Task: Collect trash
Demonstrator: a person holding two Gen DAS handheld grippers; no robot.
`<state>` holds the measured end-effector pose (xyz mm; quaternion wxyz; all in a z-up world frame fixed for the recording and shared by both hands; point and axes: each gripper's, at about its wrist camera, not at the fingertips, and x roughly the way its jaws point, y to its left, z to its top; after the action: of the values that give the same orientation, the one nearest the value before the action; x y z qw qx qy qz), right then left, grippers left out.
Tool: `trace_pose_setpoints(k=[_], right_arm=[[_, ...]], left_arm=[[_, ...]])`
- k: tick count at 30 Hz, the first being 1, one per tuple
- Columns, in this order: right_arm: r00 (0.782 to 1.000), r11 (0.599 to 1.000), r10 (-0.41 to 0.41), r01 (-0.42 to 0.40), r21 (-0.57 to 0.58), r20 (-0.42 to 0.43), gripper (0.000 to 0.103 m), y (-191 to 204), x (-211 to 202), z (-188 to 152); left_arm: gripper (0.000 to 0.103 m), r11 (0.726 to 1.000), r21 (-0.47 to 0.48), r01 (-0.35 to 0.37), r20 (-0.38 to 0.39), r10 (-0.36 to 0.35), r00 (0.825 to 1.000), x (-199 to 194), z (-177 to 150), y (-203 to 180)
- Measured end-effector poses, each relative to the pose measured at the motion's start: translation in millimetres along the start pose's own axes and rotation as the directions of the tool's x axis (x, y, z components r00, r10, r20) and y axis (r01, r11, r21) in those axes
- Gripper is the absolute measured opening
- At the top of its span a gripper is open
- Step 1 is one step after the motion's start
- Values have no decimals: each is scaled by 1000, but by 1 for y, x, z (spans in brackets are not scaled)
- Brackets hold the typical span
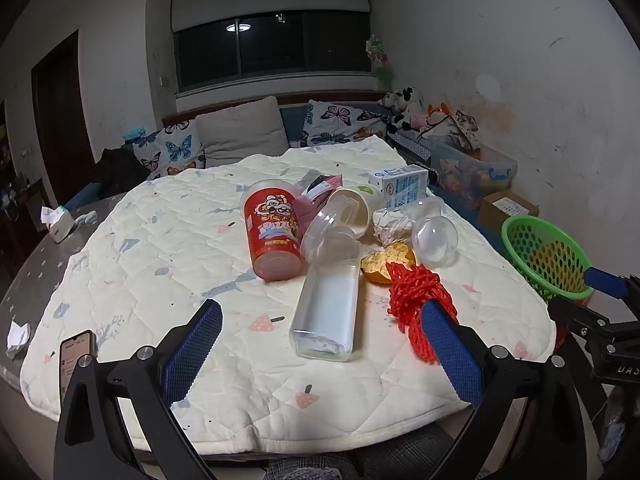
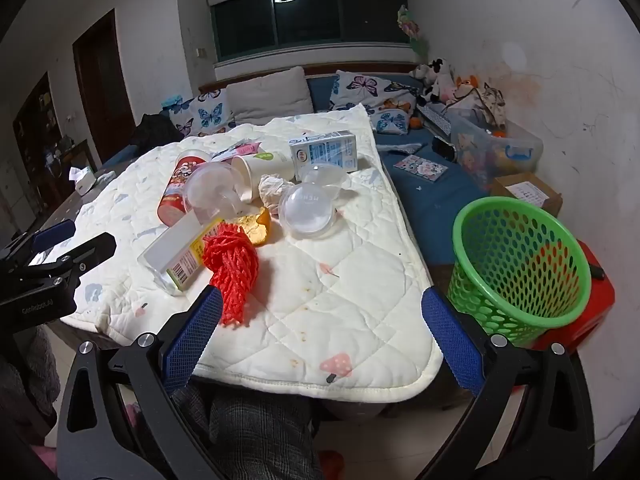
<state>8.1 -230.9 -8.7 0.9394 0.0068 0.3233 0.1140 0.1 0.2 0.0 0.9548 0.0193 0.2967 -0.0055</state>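
Trash lies in a pile on a quilted white cloth [image 1: 168,248] over the table: a red snack cup [image 1: 274,236], a clear plastic box [image 1: 330,312], a red foam net [image 1: 416,300], an orange peel [image 1: 384,262], a clear dome lid [image 1: 434,240], crumpled paper [image 1: 390,224], a white paper cup [image 1: 356,204] and a milk carton [image 1: 404,186]. A green mesh basket [image 2: 516,260] stands off the table's right edge. My left gripper [image 1: 320,344] is open, short of the clear box. My right gripper [image 2: 320,332] is open above the cloth's near edge, the red net [image 2: 232,264] by its left finger.
A phone [image 1: 76,360] lies at the table's near left edge, and a tissue pack [image 1: 60,220] at the far left. Behind the table is a sofa with butterfly cushions [image 1: 176,148]. A plastic bin [image 2: 496,152], a cardboard box [image 2: 528,192] and a red stool [image 2: 592,312] stand to the right.
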Motion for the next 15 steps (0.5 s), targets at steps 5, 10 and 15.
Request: trace_pose_setpoints(k=[5,10,15], right_arm=[[1000,1000,0,0,1,-6,99,0,1,0],[1000,1000,0,0,0,-6,99,0,2,0],[1000,1000,0,0,2,-7,99,-1,2,0]], left_arm=[[97,1000,14,-9,5,9,1000,0,0,-1],[97,1000,10,-5,1,5,1000,0,0,0],[97,1000,9,-5,1,5,1000,0,0,-1]])
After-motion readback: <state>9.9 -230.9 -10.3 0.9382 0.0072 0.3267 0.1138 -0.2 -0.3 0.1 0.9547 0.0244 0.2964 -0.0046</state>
